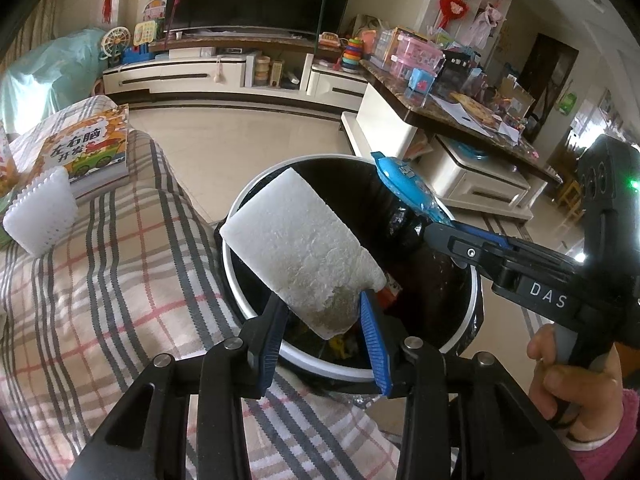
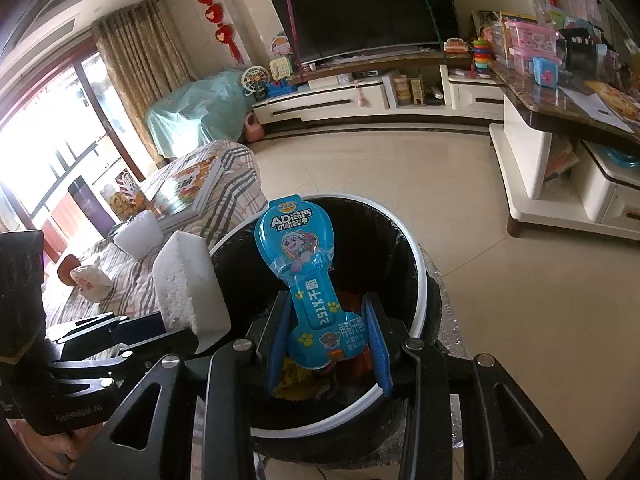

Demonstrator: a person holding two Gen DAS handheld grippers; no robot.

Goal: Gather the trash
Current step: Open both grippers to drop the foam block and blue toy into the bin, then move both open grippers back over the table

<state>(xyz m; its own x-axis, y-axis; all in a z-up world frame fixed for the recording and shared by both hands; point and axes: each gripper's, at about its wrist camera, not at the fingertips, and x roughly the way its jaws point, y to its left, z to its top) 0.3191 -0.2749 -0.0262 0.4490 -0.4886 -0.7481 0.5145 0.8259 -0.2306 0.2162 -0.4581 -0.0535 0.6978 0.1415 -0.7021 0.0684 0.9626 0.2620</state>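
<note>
A white foam block is clamped at its lower end between the blue pads of my left gripper and leans over the black-lined trash bin with the white rim. My right gripper is shut on a blue cartoon snack wrapper, which sticks up over the same bin. In the left wrist view the right gripper reaches in from the right with the wrapper above the far rim. The right wrist view shows the foam block at the bin's left edge. Colourful trash lies at the bin's bottom.
A plaid-covered sofa borders the bin on the left, bearing a children's book, a second white foam piece and a crumpled paper bag. A cluttered coffee table stands to the right. Bare tiled floor stretches to the TV unit.
</note>
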